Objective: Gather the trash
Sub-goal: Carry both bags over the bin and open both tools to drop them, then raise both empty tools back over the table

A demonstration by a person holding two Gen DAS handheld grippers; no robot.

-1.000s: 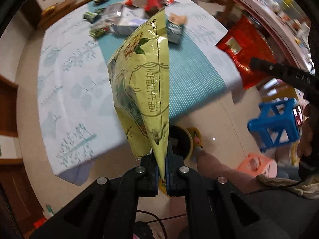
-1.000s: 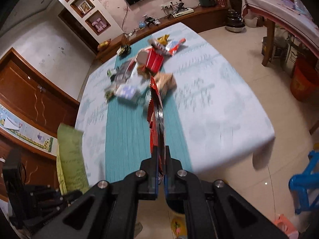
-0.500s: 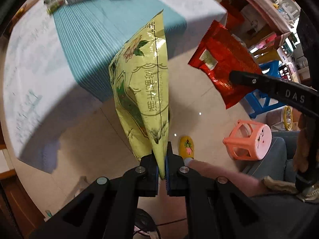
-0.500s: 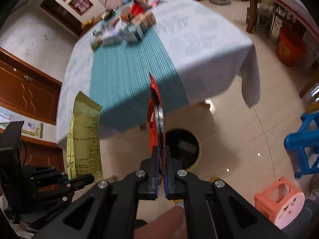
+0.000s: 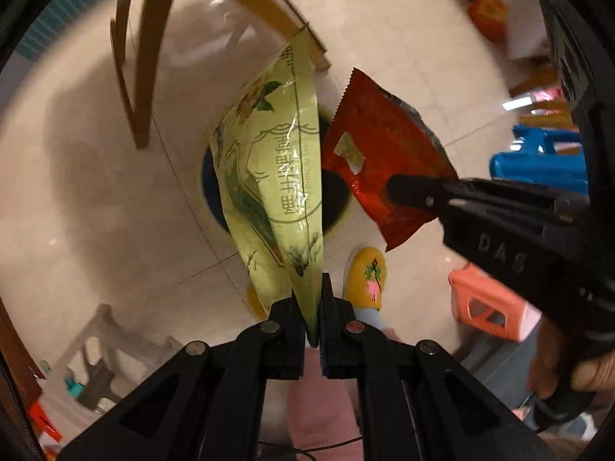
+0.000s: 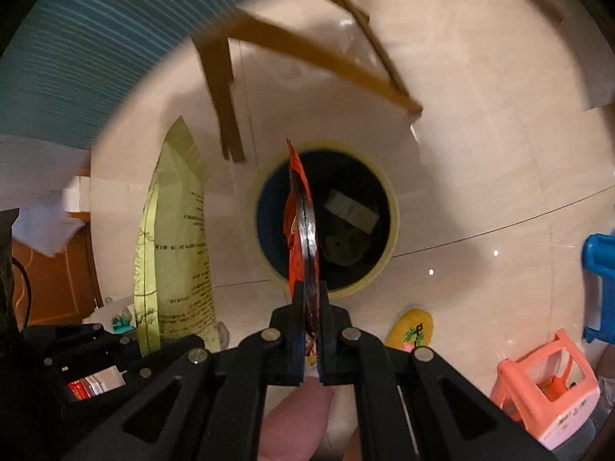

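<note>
— What is each tool gripping?
— The left tool (image 5: 314,309) is clamping a yellow-green snack bag (image 5: 275,176); the right tool (image 6: 310,320) is pinching a red wrapper (image 6: 301,226).
— Where?
— Both are hanging over the yellow-rimmed trash bin (image 6: 388,199) (dark inside, scraps showing) on the tiled floor (image 6: 480,161).

Both grippers point steeply down. The left gripper (image 5: 313,307) is clamped tight; the right gripper (image 6: 310,317) likewise, entering the left view from 3 o'clock, a hand (image 5: 565,365) at its grip.
</note>
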